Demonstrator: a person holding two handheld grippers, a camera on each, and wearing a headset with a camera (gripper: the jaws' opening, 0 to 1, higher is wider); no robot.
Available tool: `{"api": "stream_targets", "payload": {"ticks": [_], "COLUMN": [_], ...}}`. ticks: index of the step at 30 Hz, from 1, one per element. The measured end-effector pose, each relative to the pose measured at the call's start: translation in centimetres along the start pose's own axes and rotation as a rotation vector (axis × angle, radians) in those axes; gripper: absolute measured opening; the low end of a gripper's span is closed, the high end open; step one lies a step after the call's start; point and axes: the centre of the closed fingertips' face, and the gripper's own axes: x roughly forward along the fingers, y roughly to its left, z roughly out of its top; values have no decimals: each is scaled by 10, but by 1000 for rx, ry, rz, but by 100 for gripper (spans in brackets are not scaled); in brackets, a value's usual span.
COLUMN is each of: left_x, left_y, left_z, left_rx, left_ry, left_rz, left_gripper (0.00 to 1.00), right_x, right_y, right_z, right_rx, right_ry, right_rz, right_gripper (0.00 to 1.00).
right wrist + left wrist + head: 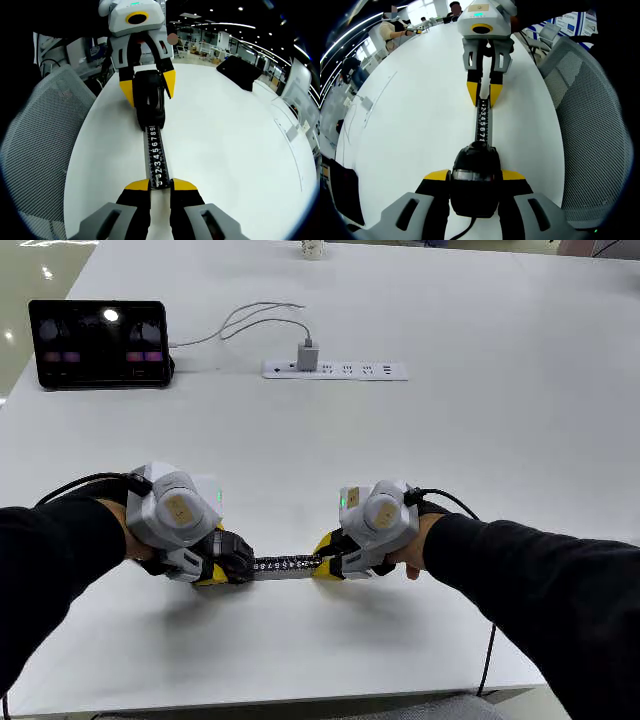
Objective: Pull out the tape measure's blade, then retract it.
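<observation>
One tablet [98, 343], head view; blade [156, 160] digits, gripper views

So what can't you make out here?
1. Tip of the blade: right gripper view, pinched inside the right gripper.
2. Sides of the tape measure: left gripper view, covered by the left gripper.
3. Tablet screen: head view, too small and dim.
</observation>
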Motion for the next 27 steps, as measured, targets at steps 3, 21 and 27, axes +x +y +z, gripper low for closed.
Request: {"api": "stream_targets", "payload": {"ticks": [3,21,27], "left_x": [0,-1,-1], "left_y": [0,0,0], "left_z": [0,-1,0], "left_rx": [1,7,9], "left_ry": [0,-4,-6], "left_rz": [1,1,3], "left_gripper": [32,32,32], "right_x": [-1,-8,-12], "right_y": [-1,-1,0], "right_z": [-2,-14,-18], "right_rx": [4,24,22], "right_ry": [0,6,11], "right_rz": [-4,-9,-9], "right_gripper": [10,10,10]}}
